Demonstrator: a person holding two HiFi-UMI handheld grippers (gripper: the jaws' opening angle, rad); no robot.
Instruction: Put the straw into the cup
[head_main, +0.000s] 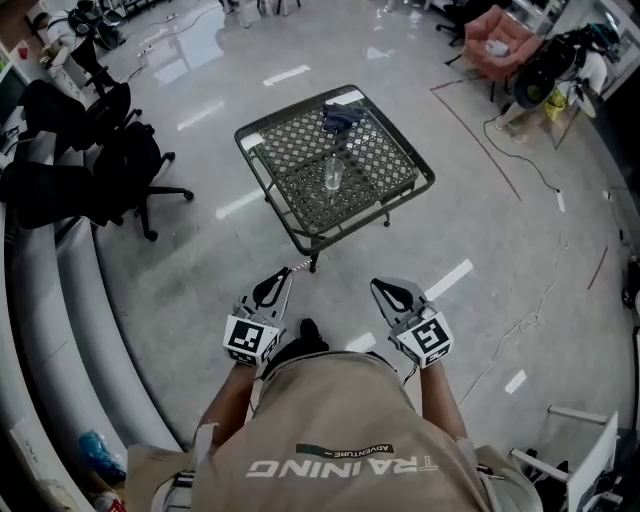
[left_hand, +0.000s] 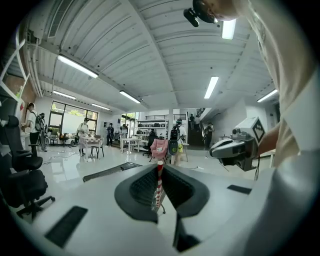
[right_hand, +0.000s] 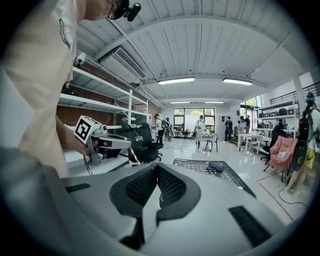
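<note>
L gripper (left_hand: 159, 169) pinches straw (left_hand: 158, 186), level; R gripper (right_hand: 156, 168) closed.

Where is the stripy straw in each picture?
Head view: lower middle; the straw pokes from the left tongs toward the mesh table.
Left gripper view: centre; straw upright, pinched in the tongs.
Right gripper view: left of centre; straw slanting.
Shared landmark: the mesh table.
</note>
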